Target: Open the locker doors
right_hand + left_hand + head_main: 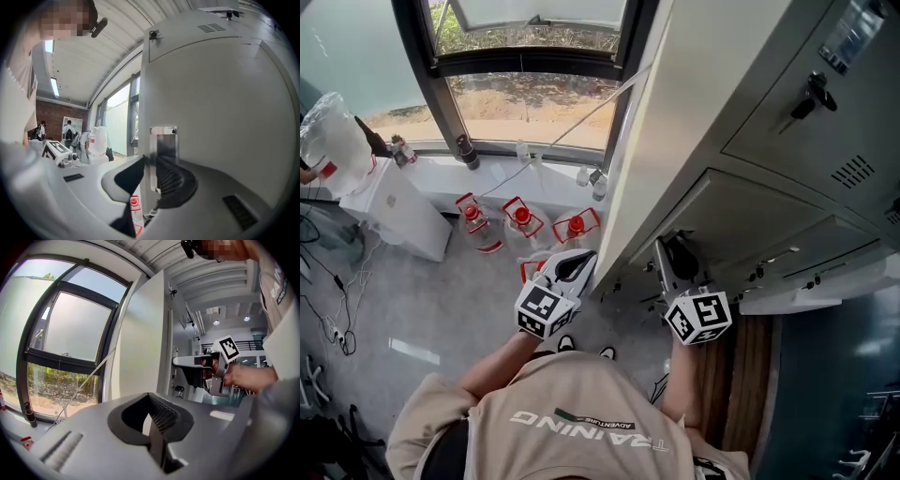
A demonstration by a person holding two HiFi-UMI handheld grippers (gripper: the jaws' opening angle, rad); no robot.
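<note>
the grip was my biggest worry. my right claw (151, 165) was partly open. its two sides stood one on each side of the thin edge of the locker door (220, 122), and as far as i could see they were not squeezing it. if i had pulled like that, i think the edge would have slid right out, and the door could have swung back to the lockers (825, 141). if i had twisted my hand with the edge in there, the claw could have scraped the paint or caught on the little metal plate (163, 140).

my left claw (150, 401) was partly open too and held nothing. it hung in the air beside the white locker wall (140, 343), so it could not catch a door that got away.

in the right gripper view the door stood upright and filled the right side. it had slots (211, 27) and a lock (152, 33) near its top. its free edge ran straight up between the claw's sides, and the metal plate sat just past the tips.

in the head view the right claw (677, 262) was down at the low lockers. the left claw (570, 266) was near it, off to the left and apart from the door. the bottles with red handles (521, 221) stood on the floor under the window, away from both claws.
</note>
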